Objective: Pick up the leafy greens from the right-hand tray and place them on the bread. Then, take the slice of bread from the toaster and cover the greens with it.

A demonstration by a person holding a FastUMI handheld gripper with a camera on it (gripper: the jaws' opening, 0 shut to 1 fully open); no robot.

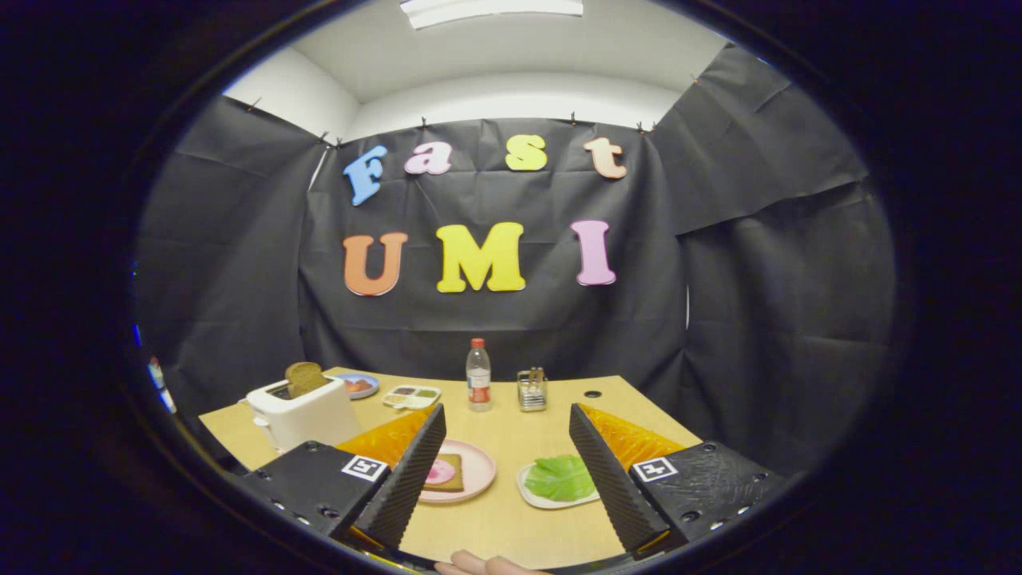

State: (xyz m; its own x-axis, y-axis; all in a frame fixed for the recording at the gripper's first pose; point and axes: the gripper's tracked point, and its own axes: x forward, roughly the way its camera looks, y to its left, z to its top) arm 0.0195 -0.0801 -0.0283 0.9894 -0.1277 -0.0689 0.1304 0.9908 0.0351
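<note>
1. My gripper (505,471) hangs wide open and empty above the tabletop (511,527).
2. The leafy greens (561,477) sit on the right tray (533,497), partly behind my right finger; thin leaves may slip.
3. Overshooting could nudge the bread (447,473).

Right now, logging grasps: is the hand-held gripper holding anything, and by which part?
Nothing: the hand-held gripper is open above the table, leafy greens untouched.

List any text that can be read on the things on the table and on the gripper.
Bottle label: too small to read.
Gripper, fingers open above the table: square black-and-white markers, no words.
Toaster: no text seen.
</note>
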